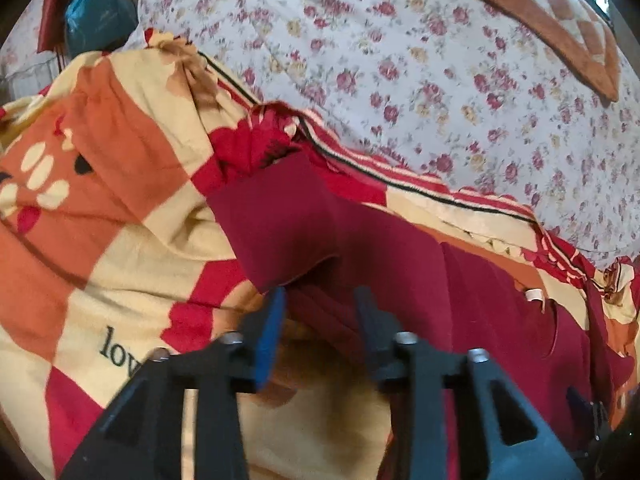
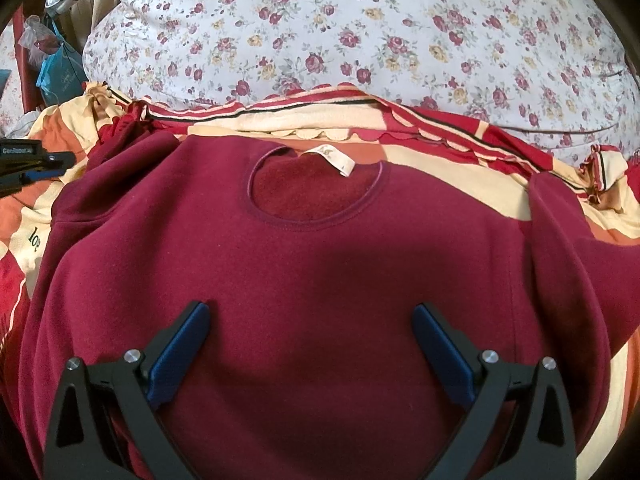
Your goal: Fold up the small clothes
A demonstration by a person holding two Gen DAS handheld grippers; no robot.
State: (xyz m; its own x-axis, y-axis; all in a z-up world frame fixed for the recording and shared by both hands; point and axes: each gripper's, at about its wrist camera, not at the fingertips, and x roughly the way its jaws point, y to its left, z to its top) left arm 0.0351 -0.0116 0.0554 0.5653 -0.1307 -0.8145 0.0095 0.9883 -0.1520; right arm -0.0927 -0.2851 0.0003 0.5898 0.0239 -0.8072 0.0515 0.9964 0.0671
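Dark red fleece sweatshirt spread flat on a bed, a hand-held gripper over each part of it.

The right hand-held gripper [image 2: 310, 314] hangs spread wide over the chest of the dark red fleece sweatshirt [image 2: 320, 272], pinching nothing; only its view shows the round neckline and white neck label [image 2: 332, 160]. The left hand-held gripper [image 1: 320, 298], jaws partly apart, hovers at the folded sleeve [image 1: 276, 220] near the bed's left edge; whether it pinches cloth I cannot tell. The sweatshirt lies on an orange, cream and red patterned blanket [image 1: 120, 208], with a floral quilt [image 2: 360, 32] beyond.
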